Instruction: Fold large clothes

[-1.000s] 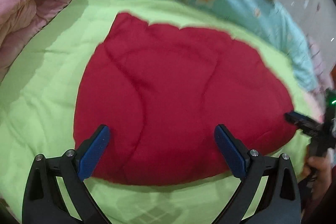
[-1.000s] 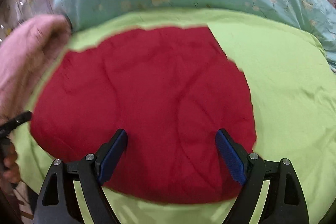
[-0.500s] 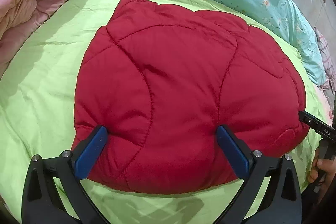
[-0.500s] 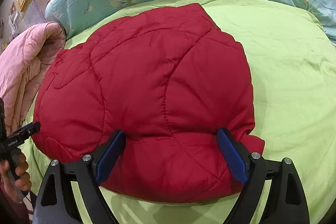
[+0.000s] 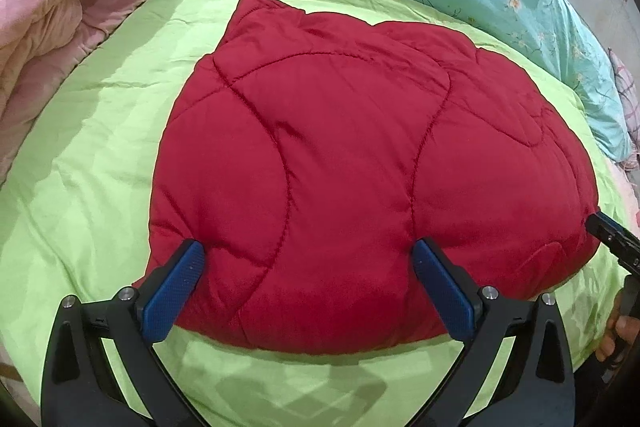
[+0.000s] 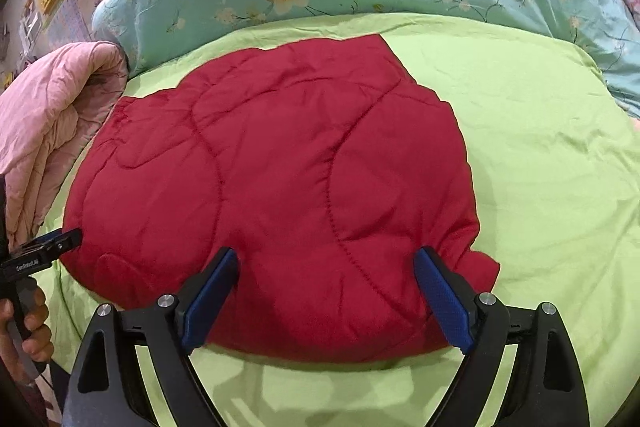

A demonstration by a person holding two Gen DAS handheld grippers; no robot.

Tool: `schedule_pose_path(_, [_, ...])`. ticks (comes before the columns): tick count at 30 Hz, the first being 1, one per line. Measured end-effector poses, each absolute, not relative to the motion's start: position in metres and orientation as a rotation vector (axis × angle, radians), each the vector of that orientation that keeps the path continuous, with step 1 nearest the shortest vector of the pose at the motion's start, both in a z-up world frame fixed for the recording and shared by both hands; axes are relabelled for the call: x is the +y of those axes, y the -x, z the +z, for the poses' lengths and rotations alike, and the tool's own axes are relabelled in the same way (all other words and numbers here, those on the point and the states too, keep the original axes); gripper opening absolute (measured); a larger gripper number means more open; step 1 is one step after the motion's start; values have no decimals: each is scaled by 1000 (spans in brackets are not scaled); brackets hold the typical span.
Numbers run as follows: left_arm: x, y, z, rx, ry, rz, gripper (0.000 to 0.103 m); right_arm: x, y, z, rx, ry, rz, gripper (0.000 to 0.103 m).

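Left wrist view: left gripper (image 5: 306,273) spread wide, nothing pinched, pads over the near edge of the red quilted jacket (image 5: 360,155). Jacket lies folded on the green bedspread (image 5: 88,195), straight ahead of the jaws, long axis running across them.

Right wrist view: right gripper (image 6: 326,291) also spread, empty, over the jacket's (image 6: 280,179) near edge toward its right corner. Neither hand looks clearly nearer; next grab is likely the near hem.

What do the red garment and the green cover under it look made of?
Red garment: looks like padded, quilted synthetic cloth with a slight sheen; curved stitch lines and puffy panels show. Green cover: smooth woven bedding, matte, softly creased, probably cotton or a blend.
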State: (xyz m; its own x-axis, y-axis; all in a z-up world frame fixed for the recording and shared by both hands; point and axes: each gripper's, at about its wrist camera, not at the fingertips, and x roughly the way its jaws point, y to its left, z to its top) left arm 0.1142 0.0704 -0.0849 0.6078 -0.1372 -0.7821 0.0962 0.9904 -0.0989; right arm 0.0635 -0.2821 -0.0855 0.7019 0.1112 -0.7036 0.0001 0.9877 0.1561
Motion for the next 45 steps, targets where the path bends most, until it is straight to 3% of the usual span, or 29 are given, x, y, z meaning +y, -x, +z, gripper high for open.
schedule_pose_path(14, [53,-104,-81,906,-49,-113,103,-282,-72,-55,714,-73,27,91])
schedule_pose_path(20, [49,-106,-81,903,-59,-113,103,-332,-132,-79,858,-198,22,88])
schedule_pose_path(21, [48,-106,-81,902,-63,-113,103,-338,-138,-85,881,-241,53,77])
schedule_pose_path(24, [45,-108,-79,902,-69,-116,103,-347,-139,-86,887,-326,104,25])
schedule_pose_path(25, [44,-109,-78,901,-71,-117,103,-350,-137,-83,877,-334,105,17])
schedule_pose_path(28, [39,-113,-73,891,-77,-130,103,-360,-125,-73,843,-374,114,11])
schedule_pose_path(33, [33,-124,-80,885,-98,-144,103,-355,-122,-89,856,-342,72,12])
schedule_pose_path(38, [37,-127,-83,897,-97,-145,103,-343,-126,-90,845,-319,37,26])
schedule_pose_path(41, [36,-126,-84,896,-98,-144,103,-341,-113,-75,807,-283,-14,40])
schedule_pose_path(45, [34,-125,-84,896,-99,-140,103,-319,-82,-46,690,-195,-39,50])
